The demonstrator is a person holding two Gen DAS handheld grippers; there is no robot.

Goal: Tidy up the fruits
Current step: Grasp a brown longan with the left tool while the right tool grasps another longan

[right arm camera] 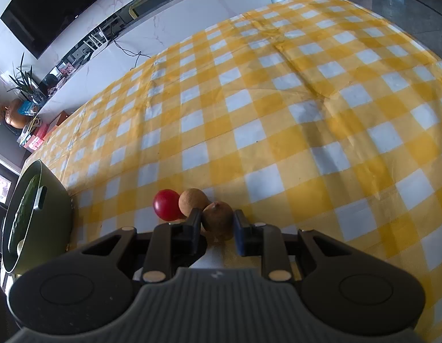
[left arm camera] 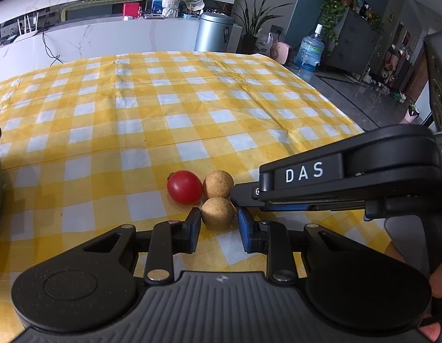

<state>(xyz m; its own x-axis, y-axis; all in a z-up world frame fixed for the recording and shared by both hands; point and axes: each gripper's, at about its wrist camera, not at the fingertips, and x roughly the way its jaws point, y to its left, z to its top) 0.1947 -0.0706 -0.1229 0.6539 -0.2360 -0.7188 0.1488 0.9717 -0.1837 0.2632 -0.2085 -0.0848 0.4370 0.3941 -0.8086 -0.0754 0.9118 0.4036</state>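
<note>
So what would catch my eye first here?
The yellow-and-white checked tablecloth covering the whole table, then a red tomato touching a round brown fruit near its front edge. Just in front of them, the left gripper's black fingers pinch a second brown fruit.

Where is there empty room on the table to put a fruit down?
The checked tablecloth is bare everywhere beyond the fruits, up to its far edge, and between the cherry tomato and the green container. It is crowded where tomato and two longans touch.
</note>
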